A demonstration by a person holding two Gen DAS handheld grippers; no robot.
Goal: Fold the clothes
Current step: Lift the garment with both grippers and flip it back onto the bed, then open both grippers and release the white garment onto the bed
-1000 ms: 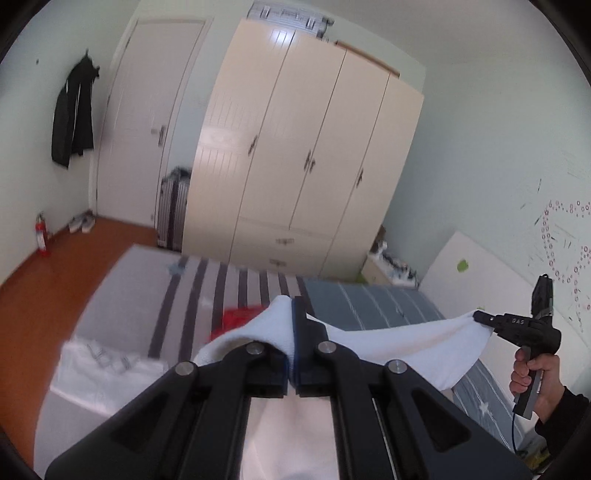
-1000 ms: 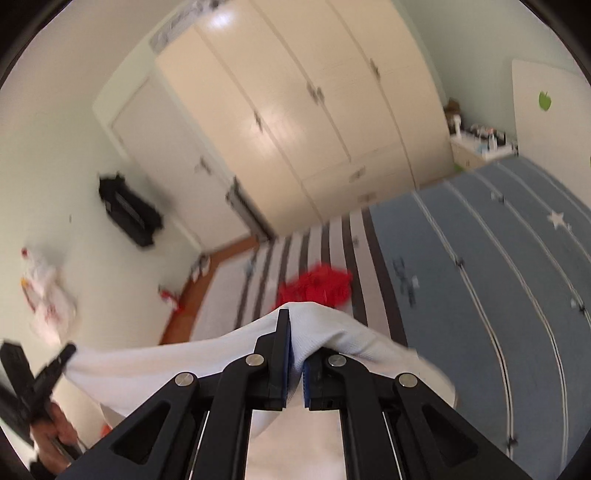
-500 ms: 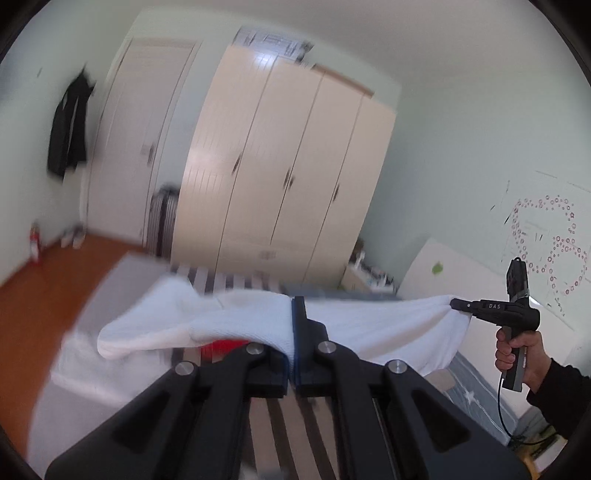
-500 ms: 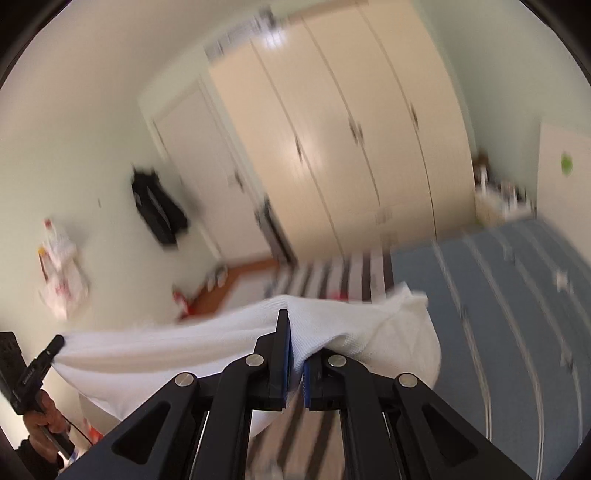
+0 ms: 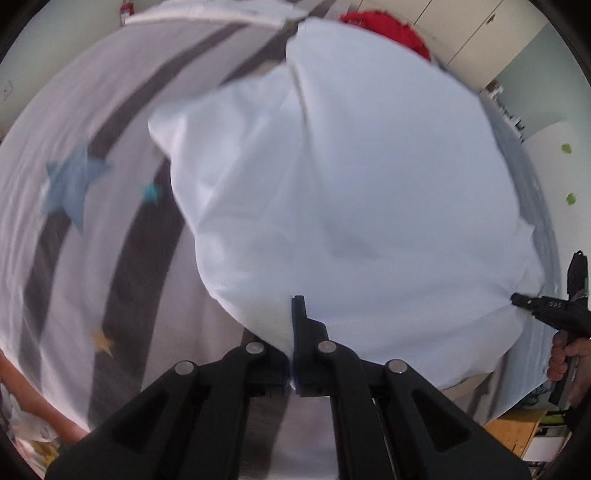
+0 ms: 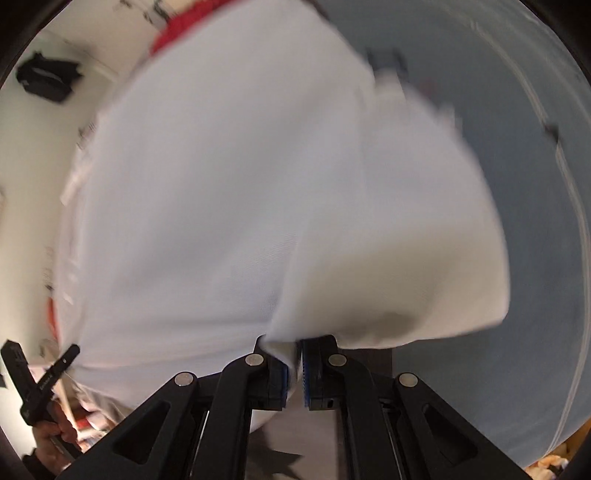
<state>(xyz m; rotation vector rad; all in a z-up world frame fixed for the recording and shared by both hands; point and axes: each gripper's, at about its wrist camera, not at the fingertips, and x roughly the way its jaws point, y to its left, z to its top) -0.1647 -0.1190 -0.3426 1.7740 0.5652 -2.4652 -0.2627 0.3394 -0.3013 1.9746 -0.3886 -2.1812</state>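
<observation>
1. White garment point(image 5: 351, 192), spread wide & held by its near edge over the striped bedspread point(image 5: 74, 258), fills both wrist views; blurred.
2. Left gripper point(image 5: 293, 321): jaws clamped on garment's near hem.
3. Red cloth point(image 5: 384, 26) lies on bed past garment's far edge.
4. Right gripper point(image 6: 293, 354), gripped by a hand point(image 5: 565, 358): jaws pinched on garment's other corner, w/ blue bedding point(image 6: 535, 184) at right.

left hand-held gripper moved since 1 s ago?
Yes. The left hand-held gripper has pitched down: the wardrobe that filled its view now sits at the top edge, the striped bed fills the frame.
</observation>
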